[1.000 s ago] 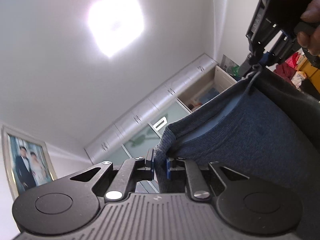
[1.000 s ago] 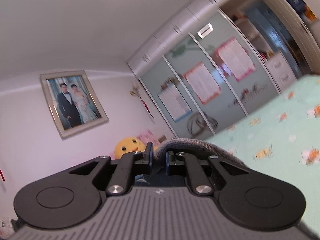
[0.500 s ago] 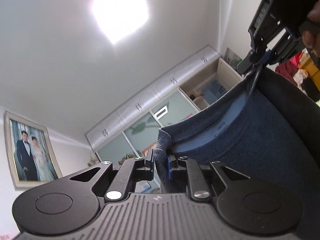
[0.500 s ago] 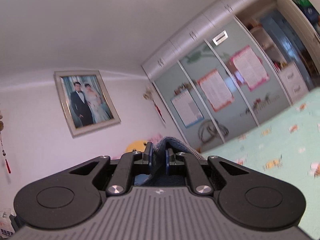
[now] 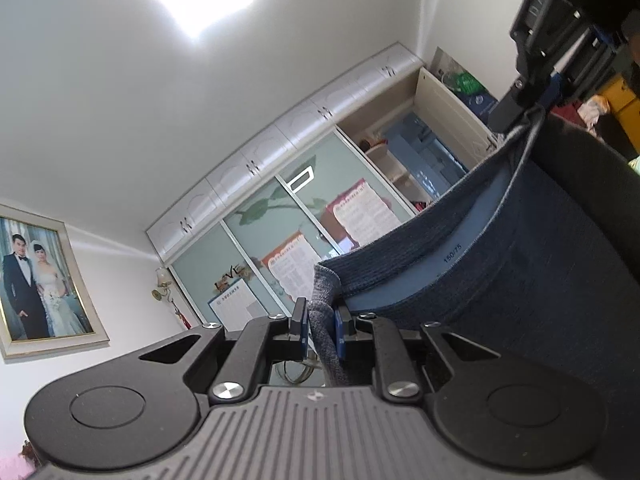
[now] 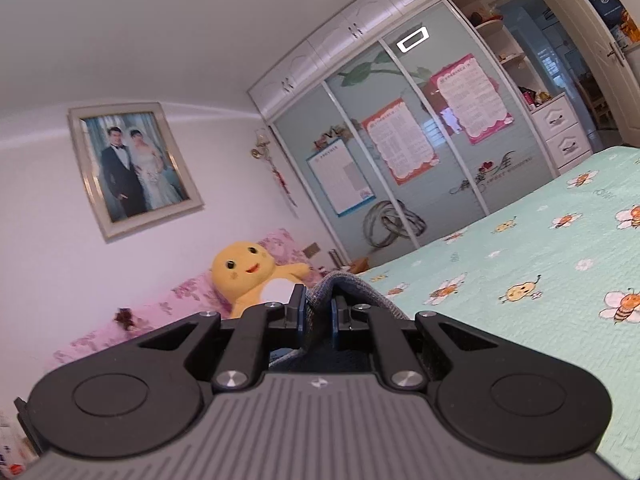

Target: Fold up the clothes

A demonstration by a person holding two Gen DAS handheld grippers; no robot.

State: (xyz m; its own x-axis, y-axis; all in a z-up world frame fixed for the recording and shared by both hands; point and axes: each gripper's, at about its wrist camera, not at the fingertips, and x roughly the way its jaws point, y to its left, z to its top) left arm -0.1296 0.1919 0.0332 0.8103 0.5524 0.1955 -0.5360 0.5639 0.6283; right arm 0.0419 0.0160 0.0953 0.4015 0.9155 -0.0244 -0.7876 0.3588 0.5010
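Observation:
A dark blue knitted garment (image 5: pixel 540 248) hangs stretched between both grippers, its neckline band with a size label facing the left wrist view. My left gripper (image 5: pixel 320 326) is shut on one end of the ribbed edge. The right gripper (image 5: pixel 532 114), seen at the upper right of that view, pinches the other end, with a hand behind it. In the right wrist view my right gripper (image 6: pixel 318 314) is shut on a fold of the same garment (image 6: pixel 352 286), held above the bed.
A bed with a mint sheet printed with bees (image 6: pixel 540 256) spreads to the right. A yellow plush toy (image 6: pixel 248 272) leans on pink pillows (image 6: pixel 180 300) at its head. Sliding-door wardrobes (image 6: pixel 400 140) fill the far wall; a framed photo (image 6: pixel 132 168) hangs left.
Both grippers have dropped and tilted downward with the garment still held: less ceiling shows, and the wardrobe, plush toy and bed have come further into view.

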